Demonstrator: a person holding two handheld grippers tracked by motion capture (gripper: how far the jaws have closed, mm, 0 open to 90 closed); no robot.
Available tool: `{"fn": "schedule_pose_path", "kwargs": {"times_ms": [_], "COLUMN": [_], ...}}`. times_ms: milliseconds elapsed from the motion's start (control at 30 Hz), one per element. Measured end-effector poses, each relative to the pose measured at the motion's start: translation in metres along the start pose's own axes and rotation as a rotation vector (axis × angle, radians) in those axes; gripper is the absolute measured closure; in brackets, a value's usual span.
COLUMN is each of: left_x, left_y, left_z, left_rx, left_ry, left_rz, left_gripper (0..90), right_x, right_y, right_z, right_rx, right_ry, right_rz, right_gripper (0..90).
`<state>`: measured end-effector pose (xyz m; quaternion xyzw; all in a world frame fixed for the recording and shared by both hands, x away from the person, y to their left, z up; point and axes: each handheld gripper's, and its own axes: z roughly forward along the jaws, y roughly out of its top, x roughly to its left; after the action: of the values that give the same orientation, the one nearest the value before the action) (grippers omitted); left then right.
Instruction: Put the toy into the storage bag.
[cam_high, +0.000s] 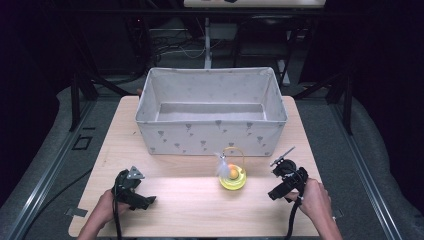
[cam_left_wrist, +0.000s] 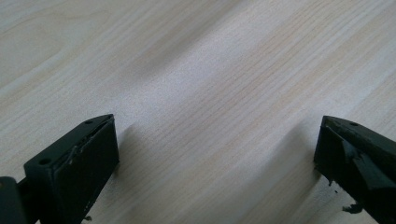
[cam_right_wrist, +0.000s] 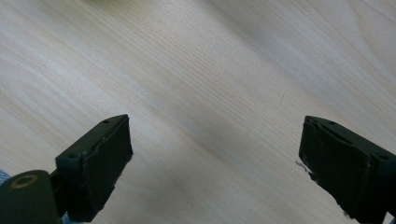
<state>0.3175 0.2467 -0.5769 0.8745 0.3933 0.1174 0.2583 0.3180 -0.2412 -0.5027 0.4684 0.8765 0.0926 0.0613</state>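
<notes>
A small yellow toy (cam_high: 233, 176) with an orange ball, a wire hoop and a white feather stands on the wooden table (cam_high: 200, 205), just in front of a grey fabric box (cam_high: 212, 111). My left gripper (cam_high: 149, 201) rests low at the table's front left, held by a hand. In the left gripper view my left gripper (cam_left_wrist: 217, 154) is open over bare wood. My right gripper (cam_high: 272, 193) sits at the front right, a short way right of the toy. In the right gripper view my right gripper (cam_right_wrist: 215, 154) is open, with only table wood between the jaws.
The fabric box is open-topped, looks empty and takes up the far half of the table. Dark metal frame legs (cam_high: 80, 95) and rails stand around the table. Cables (cam_high: 116, 220) trail from both grippers toward the front edge.
</notes>
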Motion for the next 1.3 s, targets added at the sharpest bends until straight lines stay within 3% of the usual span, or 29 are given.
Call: {"fn": "schedule_pose_path", "kwargs": {"times_ms": [100, 200, 433, 1300], "left_x": [0.000, 0.000, -0.001, -0.001], "left_y": [0.000, 0.000, -0.001, -0.002], "left_z": [0.000, 0.000, 0.000, 0.000], "left_rx": [-0.003, -0.007, -0.013, -0.018], "left_ry": [0.002, 0.005, 0.012, 0.010], "left_rz": [-0.002, -0.007, -0.019, -0.013], "left_gripper": [0.0, 0.0, 0.0, 0.0], "right_x": [0.000, 0.001, 0.007, 0.040], "right_y": [0.002, 0.002, 0.007, 0.043], "right_z": [-0.001, 0.001, -0.005, -0.032], "right_rx": [0.021, 0.000, 0.029, -0.062], "right_ry": [0.003, 0.000, -0.001, 0.018], "right_rz": [-0.019, -0.008, -0.056, -0.153], "right_gripper": [9.1, 9.0, 8.6, 4.5]}}
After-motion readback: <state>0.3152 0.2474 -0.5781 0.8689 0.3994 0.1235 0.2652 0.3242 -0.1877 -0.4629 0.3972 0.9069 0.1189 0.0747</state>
